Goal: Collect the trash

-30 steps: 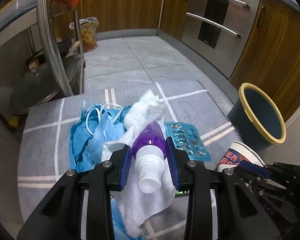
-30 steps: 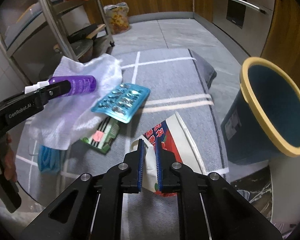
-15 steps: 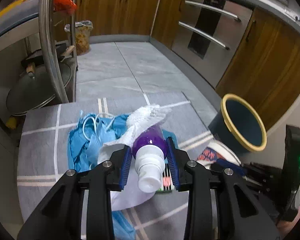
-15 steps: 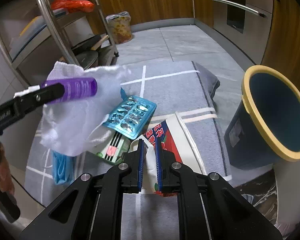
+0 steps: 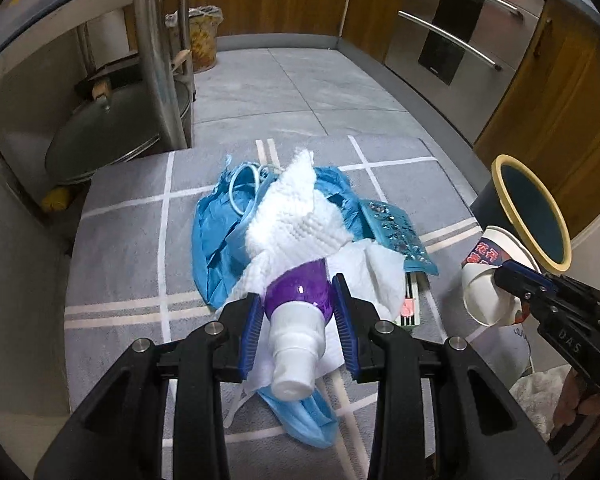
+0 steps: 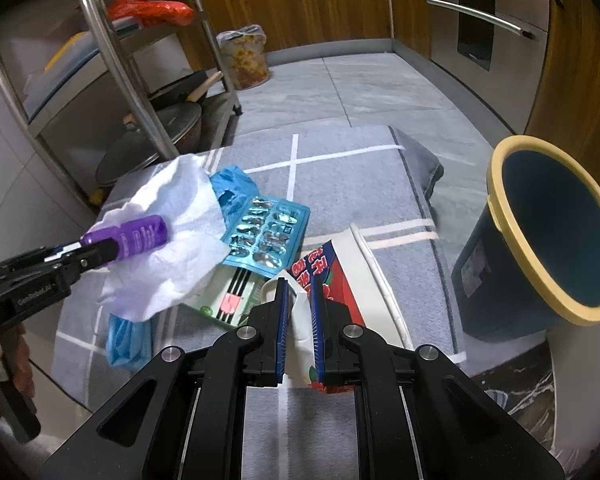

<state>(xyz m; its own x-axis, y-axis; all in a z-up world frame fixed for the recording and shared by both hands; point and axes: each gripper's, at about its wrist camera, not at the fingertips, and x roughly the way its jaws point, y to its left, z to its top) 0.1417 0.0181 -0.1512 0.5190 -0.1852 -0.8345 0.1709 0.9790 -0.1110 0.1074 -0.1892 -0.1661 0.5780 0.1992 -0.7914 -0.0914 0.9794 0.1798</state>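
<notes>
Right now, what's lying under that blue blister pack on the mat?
Under the blister pack a white and green packet with black stripes pokes out toward the camera; blue plastic shows at its far edge. The rest beneath is covered, partly by the white tissue.

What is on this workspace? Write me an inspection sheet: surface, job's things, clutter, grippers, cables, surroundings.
Surface: grey mat with white lines, on a tiled floor.
Job's things: purple bottle with white tissue draped over it; paper cup; blister pack; blue mask; blue bin, yellow rim, beside the mat.
Clutter: green-white packet under the blister pack.
Grippers: left gripper clamps the bottle; right gripper pinches the cup's wall.
Cables: nothing seen.
Surroundings: steel rack, wooden cabinets, oven.
</notes>
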